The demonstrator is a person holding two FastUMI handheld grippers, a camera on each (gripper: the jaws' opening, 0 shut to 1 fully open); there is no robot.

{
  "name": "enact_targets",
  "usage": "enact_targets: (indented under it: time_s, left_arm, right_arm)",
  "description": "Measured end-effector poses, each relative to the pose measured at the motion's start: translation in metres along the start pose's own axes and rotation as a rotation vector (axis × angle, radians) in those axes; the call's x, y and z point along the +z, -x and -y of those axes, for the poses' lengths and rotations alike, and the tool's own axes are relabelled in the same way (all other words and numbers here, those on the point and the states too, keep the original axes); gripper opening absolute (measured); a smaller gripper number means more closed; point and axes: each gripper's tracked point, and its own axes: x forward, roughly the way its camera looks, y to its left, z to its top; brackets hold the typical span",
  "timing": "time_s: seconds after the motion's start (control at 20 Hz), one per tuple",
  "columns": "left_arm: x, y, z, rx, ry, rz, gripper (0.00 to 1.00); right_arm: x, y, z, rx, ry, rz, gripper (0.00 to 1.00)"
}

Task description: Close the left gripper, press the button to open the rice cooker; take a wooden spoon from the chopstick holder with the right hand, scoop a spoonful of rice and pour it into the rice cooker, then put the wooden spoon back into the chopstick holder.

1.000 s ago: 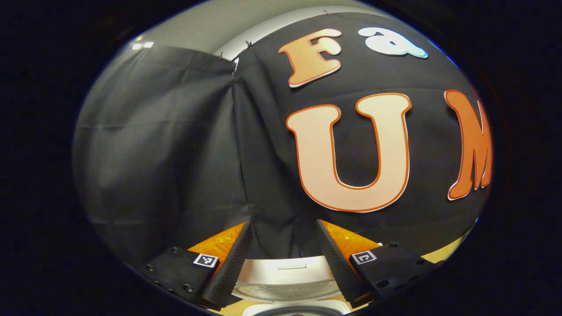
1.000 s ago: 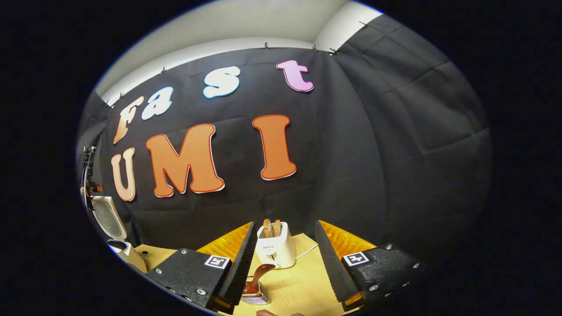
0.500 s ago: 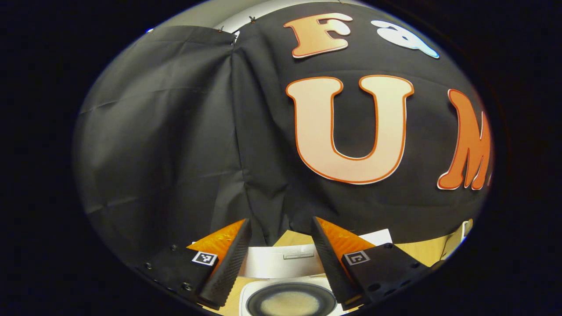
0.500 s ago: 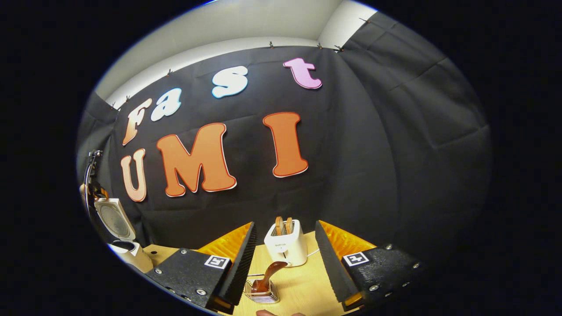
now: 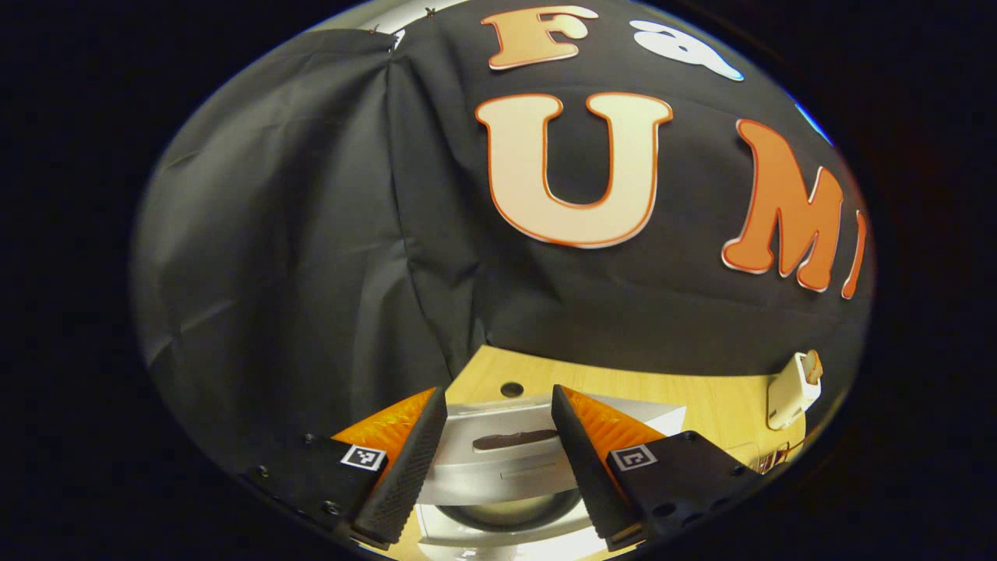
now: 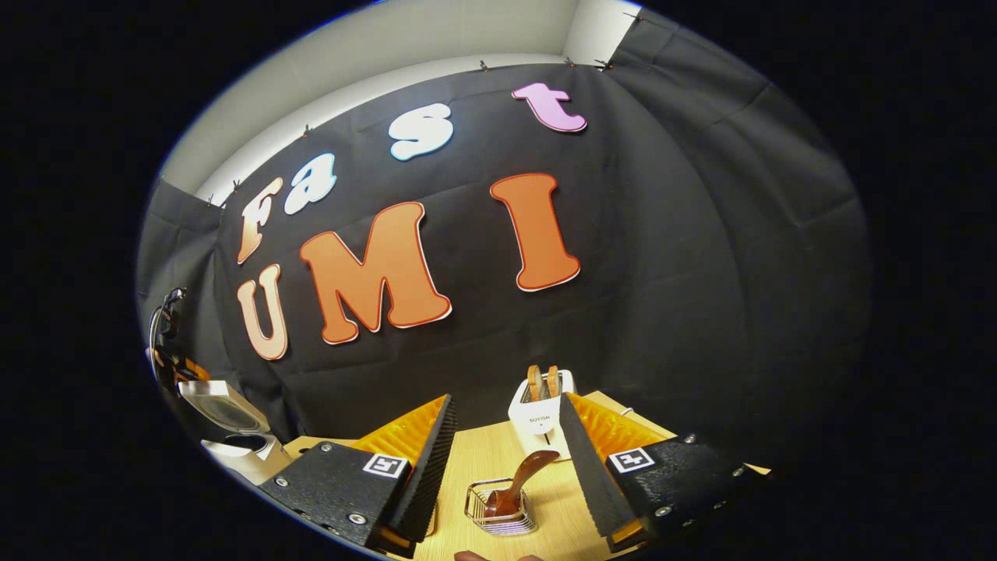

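Table (image 6: 483,460): light wood, running back to the black cloth wall (image 6: 701,273).

Cooker (image 5: 498,467): lid raised, pot visible beneath it. It lies directly ahead of the left gripper (image 5: 494,460), framed between its fingers. In the right gripper view the cooker (image 6: 234,428) stands at the far left of the table, lid up.

Toaster (image 6: 539,417): white, two slices in its slots, at the far side of the table near the wall.

Left gripper: released, jaws apart, gripping nothing.

Right gripper (image 6: 506,467): released, jaws apart, gripping nothing.

Holder (image 6: 502,508): wire, on the table near the right gripper, between its fingers and clear of both.

Spoon (image 6: 520,481): dark wood, standing in the holder, handle leaning right toward the toaster.
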Motion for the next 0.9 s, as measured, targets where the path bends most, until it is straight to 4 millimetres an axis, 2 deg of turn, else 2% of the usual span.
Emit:
enact_targets:
  time_s: [0.25,0.35,0.4,0.45,0.5,0.6,0.65,0.75,0.9]
  left_arm:
    - [-0.080,0.003,0.018,-0.042,-0.001,-0.052,0.90]
    - [-0.129,-0.001,0.024,-0.047,-0.005,-0.105,0.88]
    - [-0.160,0.003,0.025,-0.032,-0.019,-0.171,0.92]
    - [-0.146,-0.003,0.022,-0.029,-0.054,-0.037,0.91]
    - [-0.162,-0.008,0.022,-0.028,-0.042,-0.096,0.91]
    - [-0.165,-0.017,0.023,-0.022,-0.019,-0.087,0.90]
    - [-0.161,-0.006,0.022,-0.012,-0.017,-0.102,0.89]
    - [-0.163,-0.009,0.020,0.006,-0.020,-0.094,0.89]
    - [-0.156,-0.005,0.023,0.014,0.005,-0.049,0.89]
  right_arm:
    - [-0.019,-0.002,-0.007,0.034,-0.018,-0.044,0.79]
    - [-0.030,-0.003,-0.007,0.038,-0.023,-0.069,0.79]
    - [-0.033,-0.003,-0.007,0.040,-0.021,-0.077,0.79]
    - [-0.035,-0.004,-0.008,0.039,-0.018,-0.081,0.78]
    - [-0.036,-0.005,-0.011,0.049,-0.014,-0.083,0.79]
    - [-0.038,-0.004,-0.019,0.072,-0.011,-0.085,0.79]
    - [-0.039,-0.003,-0.024,0.084,-0.007,-0.085,0.79]
    - [-0.043,0.000,-0.029,0.099,0.016,-0.084,0.79]
    - [-0.048,0.004,-0.037,0.124,0.063,-0.081,0.79]
